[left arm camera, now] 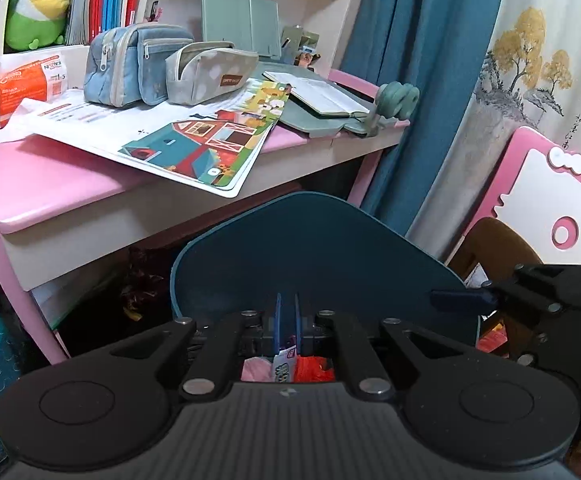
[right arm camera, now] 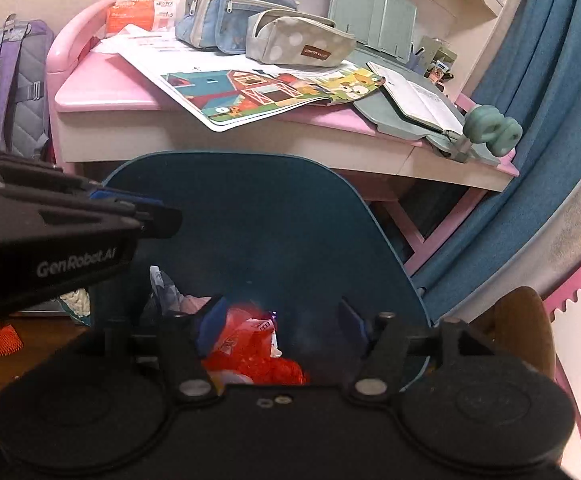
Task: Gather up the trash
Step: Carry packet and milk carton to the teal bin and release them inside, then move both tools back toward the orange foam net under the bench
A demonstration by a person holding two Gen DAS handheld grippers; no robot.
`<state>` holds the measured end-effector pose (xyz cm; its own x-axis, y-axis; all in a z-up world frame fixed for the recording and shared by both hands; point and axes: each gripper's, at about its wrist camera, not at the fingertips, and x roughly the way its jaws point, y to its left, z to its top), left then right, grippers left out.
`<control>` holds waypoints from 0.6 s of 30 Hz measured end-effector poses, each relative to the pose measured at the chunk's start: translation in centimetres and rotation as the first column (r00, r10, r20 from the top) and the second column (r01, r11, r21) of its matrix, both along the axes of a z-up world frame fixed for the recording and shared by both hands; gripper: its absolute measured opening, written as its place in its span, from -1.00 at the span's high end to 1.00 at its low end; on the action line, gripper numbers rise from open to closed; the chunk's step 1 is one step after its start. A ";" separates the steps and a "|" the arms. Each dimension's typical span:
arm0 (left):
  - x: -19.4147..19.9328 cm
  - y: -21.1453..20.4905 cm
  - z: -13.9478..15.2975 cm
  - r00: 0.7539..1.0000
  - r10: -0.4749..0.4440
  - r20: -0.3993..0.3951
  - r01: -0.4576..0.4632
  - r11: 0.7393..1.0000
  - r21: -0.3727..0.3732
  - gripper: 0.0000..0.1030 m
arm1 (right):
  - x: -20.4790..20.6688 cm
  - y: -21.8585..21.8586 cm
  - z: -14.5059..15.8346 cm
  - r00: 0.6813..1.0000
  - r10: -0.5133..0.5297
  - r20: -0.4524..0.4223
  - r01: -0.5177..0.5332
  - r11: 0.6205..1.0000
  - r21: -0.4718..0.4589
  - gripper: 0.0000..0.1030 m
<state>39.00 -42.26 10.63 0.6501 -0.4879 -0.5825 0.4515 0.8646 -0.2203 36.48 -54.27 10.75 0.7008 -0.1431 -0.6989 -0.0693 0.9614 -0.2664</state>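
Observation:
A teal bin with a tall curved back stands on the floor in front of the pink desk. Inside it lie a red wrapper, a white printed wrapper and some pink material. My right gripper hangs over the bin's mouth, open, with the red wrapper lying below and between its blue fingers, untouched by the pads. My left gripper is shut, with nothing seen between its fingers, and reaches over the bin from the left as a black body. An orange net and a pale packet lie on the floor beside the bin.
The pink desk behind the bin carries picture books, two pencil cases and an open notebook. A purple backpack stands at the left, a blue curtain at the right, and a brown seat beside the bin.

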 end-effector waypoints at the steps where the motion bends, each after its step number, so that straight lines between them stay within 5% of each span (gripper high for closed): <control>1: -0.1 0.1 0.0 1.000 -0.002 0.002 0.002 1.000 -0.003 0.88 | -0.1 -0.1 0.1 1.000 -0.002 0.001 0.002 1.000 0.007 -0.20; 18: -4.8 8.1 4.4 0.993 0.069 0.093 -0.068 0.998 -0.014 0.82 | -6.7 4.2 5.1 0.988 0.065 0.139 -0.079 0.992 0.095 -0.31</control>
